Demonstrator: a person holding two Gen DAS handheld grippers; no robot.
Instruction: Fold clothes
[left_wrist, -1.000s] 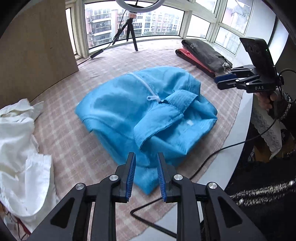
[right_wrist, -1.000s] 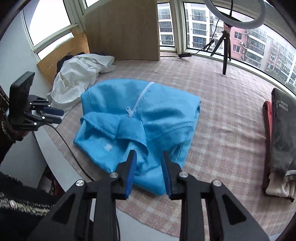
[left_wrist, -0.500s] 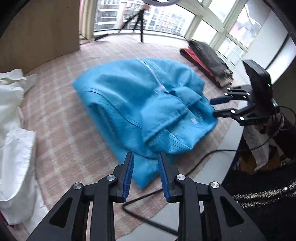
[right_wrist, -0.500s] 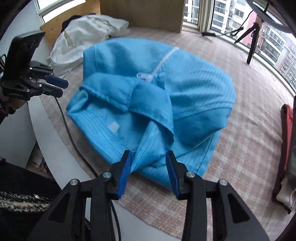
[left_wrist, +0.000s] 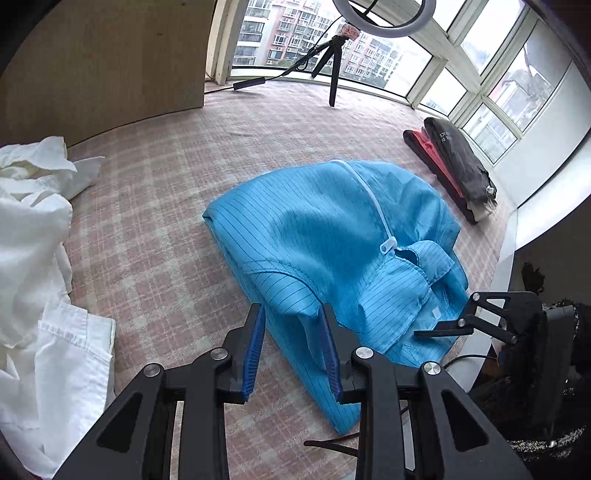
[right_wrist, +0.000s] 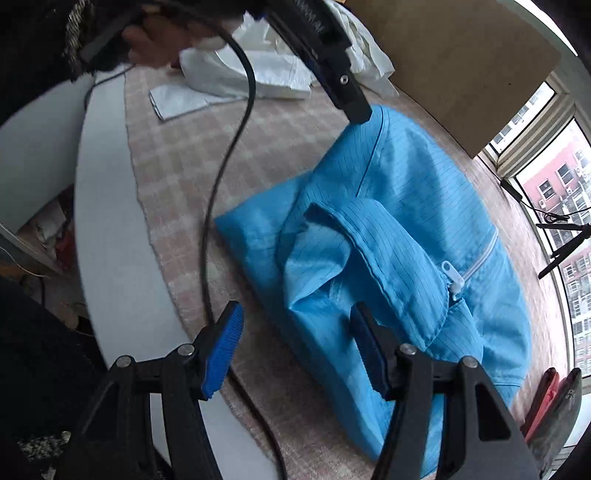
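Observation:
A light blue zip-up jacket (left_wrist: 332, 236) lies loosely folded on the checked table cover, collar and zipper pull facing up. My left gripper (left_wrist: 291, 321) hangs open over its near left edge; a fold of the fabric shows between the blue pads, which do not press on it. In the right wrist view the jacket (right_wrist: 406, 221) fills the middle. My right gripper (right_wrist: 295, 317) stands open low over the collar-side corner, with one pad over bare cover and the other over blue fabric. The left gripper (right_wrist: 360, 112) points down at the jacket's far corner. The right gripper (left_wrist: 480, 325) shows at the jacket's right edge.
A heap of white clothes (left_wrist: 37, 258) lies to the left. Folded dark and red clothes (left_wrist: 454, 173) sit by the window. A ring-light tripod (left_wrist: 332, 59) and a wooden board (left_wrist: 103, 62) stand at the back. A black cable (right_wrist: 221, 184) crosses the table's white rim (right_wrist: 110, 240).
Both grippers have opened wider. The left one slid toward the jacket's left edge. The right one rolled, dropped and came in close over the collar-side corner.

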